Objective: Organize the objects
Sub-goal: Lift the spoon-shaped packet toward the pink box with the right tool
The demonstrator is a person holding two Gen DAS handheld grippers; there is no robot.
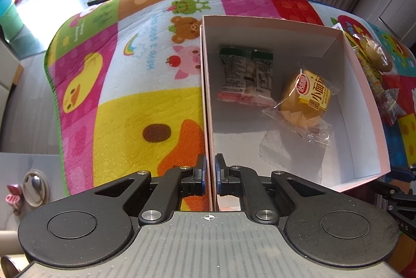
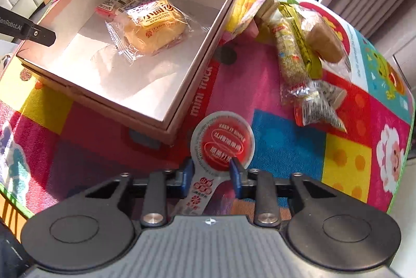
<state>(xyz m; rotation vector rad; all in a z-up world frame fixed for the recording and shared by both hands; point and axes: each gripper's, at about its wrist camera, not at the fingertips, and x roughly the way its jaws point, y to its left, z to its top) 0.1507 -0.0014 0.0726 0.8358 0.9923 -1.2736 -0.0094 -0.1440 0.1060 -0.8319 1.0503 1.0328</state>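
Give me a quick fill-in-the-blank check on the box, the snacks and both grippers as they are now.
1. The left gripper is shut on the ____ of the box.
2. The right gripper holds a snack with a round ____ label.
3. The bread packet lies ____ the box.
4. The remaining loose snacks lie on the ____, outside the box.

Missing words: wall; red; inside; mat
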